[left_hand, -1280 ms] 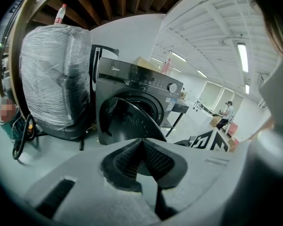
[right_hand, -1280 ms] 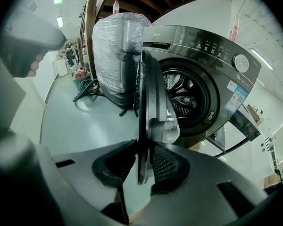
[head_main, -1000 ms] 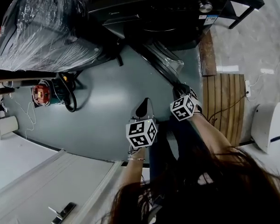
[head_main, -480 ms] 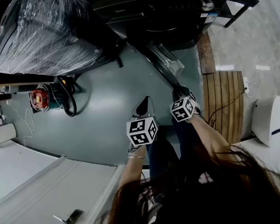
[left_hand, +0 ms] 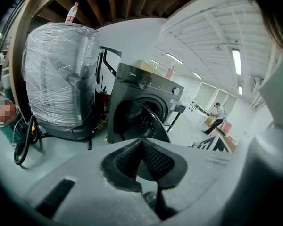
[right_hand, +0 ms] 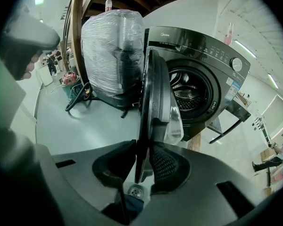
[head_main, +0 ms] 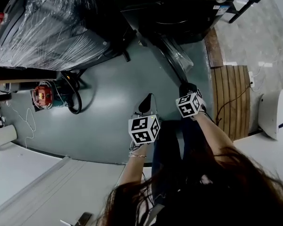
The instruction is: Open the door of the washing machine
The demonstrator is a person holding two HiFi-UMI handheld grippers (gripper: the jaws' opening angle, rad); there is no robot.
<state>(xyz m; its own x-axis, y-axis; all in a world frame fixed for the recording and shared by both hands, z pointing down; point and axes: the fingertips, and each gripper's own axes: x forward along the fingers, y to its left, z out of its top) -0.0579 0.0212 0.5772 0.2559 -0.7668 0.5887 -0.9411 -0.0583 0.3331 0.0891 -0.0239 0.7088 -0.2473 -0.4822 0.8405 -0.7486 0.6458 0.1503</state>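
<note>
The dark washing machine (head_main: 179, 8) stands at the top of the head view, its round door (head_main: 172, 60) swung out toward me. My right gripper (head_main: 186, 87) holds the door's free edge. In the right gripper view the door (right_hand: 153, 102) runs edge-on between the pads, which press on it, and the drum (right_hand: 191, 91) shows open behind. My left gripper (head_main: 147, 102) hangs to the left of the door over the grey floor. Its pads meet with nothing between them, and the left gripper (left_hand: 141, 149) faces the machine (left_hand: 146, 93).
A big appliance wrapped in plastic film (head_main: 47, 27) stands left of the machine. A red tool with a black hose (head_main: 42, 94) lies on the floor. A wooden pallet (head_main: 231, 98) and a white unit (head_main: 273, 112) are at the right. A person (left_hand: 216, 119) walks far off.
The right gripper has drawn the door edge slightly further out from the machine. The left gripper has moved along beside it, still shut and empty.
</note>
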